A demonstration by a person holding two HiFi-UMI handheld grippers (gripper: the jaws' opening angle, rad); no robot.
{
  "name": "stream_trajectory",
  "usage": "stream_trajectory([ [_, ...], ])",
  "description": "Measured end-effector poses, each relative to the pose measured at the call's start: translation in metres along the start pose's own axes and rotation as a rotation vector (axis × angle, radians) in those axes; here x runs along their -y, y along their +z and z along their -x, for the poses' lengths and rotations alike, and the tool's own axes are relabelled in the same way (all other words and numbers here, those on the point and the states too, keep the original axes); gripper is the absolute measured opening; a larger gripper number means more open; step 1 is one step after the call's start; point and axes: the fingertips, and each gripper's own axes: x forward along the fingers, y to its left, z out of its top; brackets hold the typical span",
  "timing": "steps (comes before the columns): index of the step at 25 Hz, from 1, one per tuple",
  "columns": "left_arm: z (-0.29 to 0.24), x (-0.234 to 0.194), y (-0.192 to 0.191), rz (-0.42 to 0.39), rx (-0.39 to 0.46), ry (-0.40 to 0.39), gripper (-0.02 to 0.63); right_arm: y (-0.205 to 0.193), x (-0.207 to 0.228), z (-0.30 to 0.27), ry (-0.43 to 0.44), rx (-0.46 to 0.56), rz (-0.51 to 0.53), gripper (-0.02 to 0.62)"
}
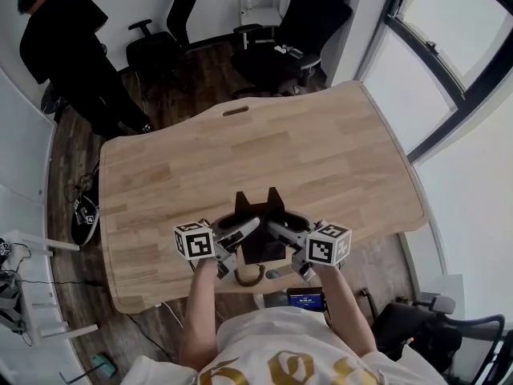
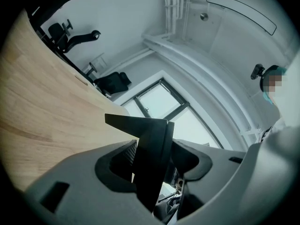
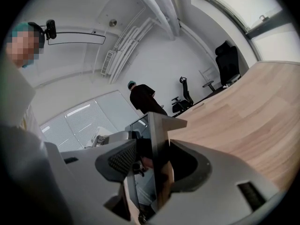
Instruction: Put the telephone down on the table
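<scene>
The telephone [image 1: 260,215] is a black, angular body with a tan underside, and a curled cord [image 1: 248,276] hangs below it. It is held over the near edge of the wooden table [image 1: 321,159], between both grippers. My left gripper [image 1: 253,226] is shut on its left side, where a flat black panel [image 2: 151,144] stands between the jaws. My right gripper [image 1: 274,228] is shut on its right side, where a glossy black slab [image 3: 157,144] fills the gap between the jaws. Whether the telephone touches the table, I cannot tell.
The light wooden tabletop stretches ahead of the telephone with a slot [image 1: 235,111] near its far edge. Black office chairs [image 1: 296,30] stand behind the table. A person in black [image 1: 72,46] stands at the far left. A small lit screen [image 1: 306,299] sits below the near edge.
</scene>
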Motion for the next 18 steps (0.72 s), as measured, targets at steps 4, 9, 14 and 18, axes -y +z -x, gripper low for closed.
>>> stream_trajectory([
  [4,-0.002,-0.015,-0.003,0.026,-0.005,0.002,0.215,-0.006,0.011,-0.007,-0.012,-0.02,-0.018,0.201],
  [9,-0.01,-0.037,-0.003,0.058,-0.017,0.008,0.216,-0.01,0.031,-0.019,-0.025,-0.048,-0.048,0.201],
  [14,-0.017,-0.059,-0.002,0.09,-0.01,0.024,0.218,-0.012,0.05,-0.031,-0.027,-0.086,-0.066,0.201],
  [18,-0.017,-0.077,0.001,0.113,-0.001,0.045,0.219,-0.015,0.061,-0.045,-0.019,-0.121,-0.083,0.201],
])
